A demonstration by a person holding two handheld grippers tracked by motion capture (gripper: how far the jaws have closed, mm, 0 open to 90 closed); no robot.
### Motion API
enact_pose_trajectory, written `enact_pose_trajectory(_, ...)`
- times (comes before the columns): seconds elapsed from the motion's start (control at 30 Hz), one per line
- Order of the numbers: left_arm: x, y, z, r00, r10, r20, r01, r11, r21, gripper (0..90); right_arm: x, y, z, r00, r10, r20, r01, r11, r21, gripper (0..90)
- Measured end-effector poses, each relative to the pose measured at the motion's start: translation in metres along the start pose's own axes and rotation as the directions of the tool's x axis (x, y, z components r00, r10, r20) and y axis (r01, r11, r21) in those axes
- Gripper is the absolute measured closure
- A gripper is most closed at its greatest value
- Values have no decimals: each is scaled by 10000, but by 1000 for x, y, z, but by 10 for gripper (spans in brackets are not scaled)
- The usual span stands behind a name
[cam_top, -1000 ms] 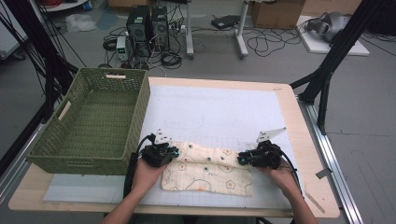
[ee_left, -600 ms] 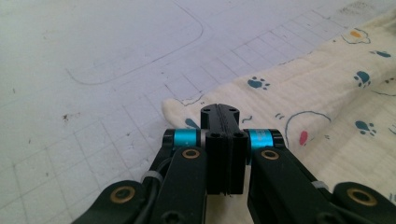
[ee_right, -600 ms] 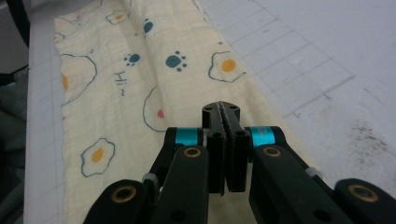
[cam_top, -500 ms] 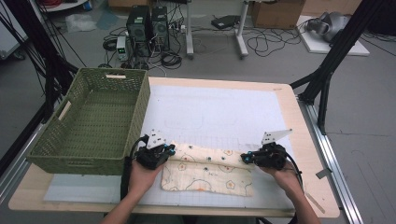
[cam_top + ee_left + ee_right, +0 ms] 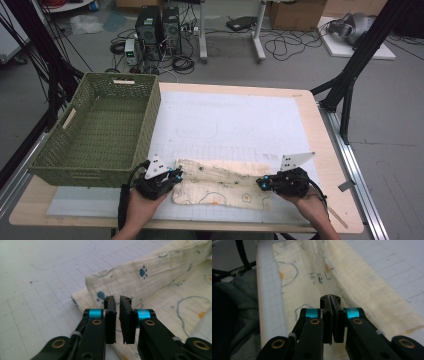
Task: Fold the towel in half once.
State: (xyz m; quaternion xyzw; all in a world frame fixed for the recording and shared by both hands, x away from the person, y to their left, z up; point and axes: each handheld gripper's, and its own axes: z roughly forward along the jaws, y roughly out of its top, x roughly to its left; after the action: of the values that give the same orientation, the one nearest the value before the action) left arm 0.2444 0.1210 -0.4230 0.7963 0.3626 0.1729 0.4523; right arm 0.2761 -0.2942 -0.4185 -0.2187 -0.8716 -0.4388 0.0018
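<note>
Forearms come in at the near table edge in the high view, each hand carrying a black two-jaw tool. The left gripper [image 5: 172, 176] sits at the left end of a cream muslin cloth printed with blue paw marks and orange dots [image 5: 220, 187]; the right gripper [image 5: 260, 184] sits at the cloth's right end.

In the left gripper view, the left gripper [image 5: 117, 301] has a narrow slit between its jaws. They have just been parting, and nothing lies between the pads. The cloth [image 5: 155, 282] lies directly beneath and ahead of the tips, its folded upper layer rising just beyond them and running off to the right. To the left of the jaws spreads the white gridded mat [image 5: 40, 277].

In the right gripper view, the right gripper [image 5: 330, 299] has its jaws pressed together, pad against pad, with no fabric visibly pinched. The cloth [image 5: 352, 282] stretches away from the tips as a long strip, a raised fold running along it to the right of the jaws.

Farther out in the high view, the folded cloth spans between the two tools on the mat [image 5: 225, 120], which covers most of the pale wooden table [image 5: 310, 105]. Beyond the left gripper and to its left stands a green woven rectangular basket [image 5: 55, 150], close beside that hand.
</note>
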Motion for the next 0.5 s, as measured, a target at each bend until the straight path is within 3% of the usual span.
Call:
enact_pose_trajectory(0.1, -2, 3, -11, 10000, 69, 67, -68, 9999, -142, 716, 11, 3, -8, 9997, -169, -155, 163, 9992, -374, 822)
enact_pose_trajectory(0.23, -4, 12, -20, 9997, 245, 78, -242, 9991, -350, 679, 17, 13, -20, 9995, -314, -28, 311, 9964, -791, 778)
enact_pose_trajectory(0.4, -3, 15, -15, 9998, 179, 2, -178, 9992, -369, 654, 4, 19, -20, 9989, -80, 452, 115, 9970, -772, 716)
enact_pose_trajectory(0.5, 0, 16, -1, 9997, 170, -193, -173, 9997, -171, 649, -11, 19, -11, 9941, -13, 1086, 34, 9998, -195, 662)
